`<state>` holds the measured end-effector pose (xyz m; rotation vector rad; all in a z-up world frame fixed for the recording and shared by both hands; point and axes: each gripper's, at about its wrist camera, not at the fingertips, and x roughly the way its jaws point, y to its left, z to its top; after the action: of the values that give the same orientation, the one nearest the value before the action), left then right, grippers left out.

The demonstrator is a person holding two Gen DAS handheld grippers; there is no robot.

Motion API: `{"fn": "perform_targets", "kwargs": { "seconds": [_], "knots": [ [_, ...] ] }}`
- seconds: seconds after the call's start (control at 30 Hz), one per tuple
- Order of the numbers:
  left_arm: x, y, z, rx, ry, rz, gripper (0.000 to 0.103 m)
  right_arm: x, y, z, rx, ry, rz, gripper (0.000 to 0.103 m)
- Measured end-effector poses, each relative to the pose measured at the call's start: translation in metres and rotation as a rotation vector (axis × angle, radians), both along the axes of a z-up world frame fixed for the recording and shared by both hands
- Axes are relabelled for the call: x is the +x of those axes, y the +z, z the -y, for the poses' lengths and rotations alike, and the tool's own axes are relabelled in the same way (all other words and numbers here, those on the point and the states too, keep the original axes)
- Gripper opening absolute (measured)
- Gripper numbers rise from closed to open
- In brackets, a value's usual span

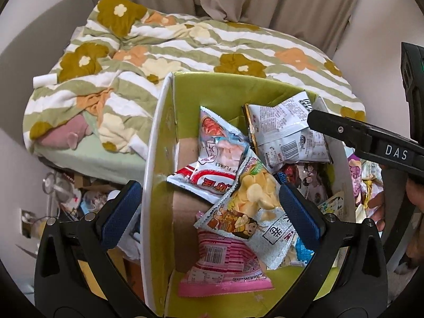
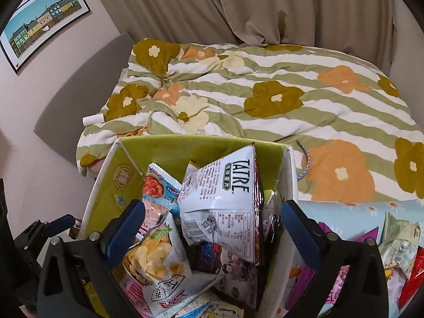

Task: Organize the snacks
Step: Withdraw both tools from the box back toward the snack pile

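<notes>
A green cardboard box (image 1: 161, 122) with white outer walls stands at the bed's edge and holds several snack bags. A white TATRE bag (image 2: 225, 206) leans upright in it and also shows in the left wrist view (image 1: 286, 135). A potato chip bag (image 1: 254, 201) lies in the middle, a pink bag (image 1: 225, 267) in front, and a shrimp flakes bag (image 1: 214, 145) at the back. My left gripper (image 1: 209, 212) is open over the box, its left finger outside the left wall. My right gripper (image 2: 214, 228) is open and empty above the TATRE bag; it shows in the left wrist view (image 1: 318, 122).
A flowered striped quilt (image 2: 265, 100) covers the bed behind the box. More snack bags (image 2: 397, 249) lie on the bed right of the box. Clutter (image 1: 66, 193) sits on the floor to the left. Curtains and a wall picture (image 2: 42, 21) are behind.
</notes>
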<state>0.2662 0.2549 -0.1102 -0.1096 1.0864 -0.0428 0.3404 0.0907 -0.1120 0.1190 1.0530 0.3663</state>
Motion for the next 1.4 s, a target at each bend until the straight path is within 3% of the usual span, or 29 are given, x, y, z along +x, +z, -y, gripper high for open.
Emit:
{"fn": "perform_targets", "kwargs": {
  "seconds": [0.4, 0.57, 0.83, 1.1, 1.4],
  "knots": [
    [-0.016, 0.052, 0.027, 0.039, -0.065, 0.079, 0.103, -0.044, 0.05, 0.031, 0.039, -0.066, 0.056, 0.102],
    [-0.024, 0.064, 0.054, 0.022, -0.121, 0.112, 0.103, -0.07, 0.065, 0.068, 0.037, -0.129, 0.055, 0.102],
    [-0.041, 0.069, 0.125, -0.006, -0.189, 0.131, 0.103, -0.115, 0.089, 0.15, 0.03, -0.213, 0.134, 0.102],
    [-0.056, 0.06, 0.226, -0.018, -0.194, 0.116, 0.103, -0.134, 0.081, 0.249, 0.0, -0.239, 0.125, 0.102],
    [-0.064, 0.021, 0.327, 0.005, -0.232, 0.06, 0.103, -0.14, 0.036, 0.344, 0.016, -0.245, 0.044, 0.102]
  ]
}}
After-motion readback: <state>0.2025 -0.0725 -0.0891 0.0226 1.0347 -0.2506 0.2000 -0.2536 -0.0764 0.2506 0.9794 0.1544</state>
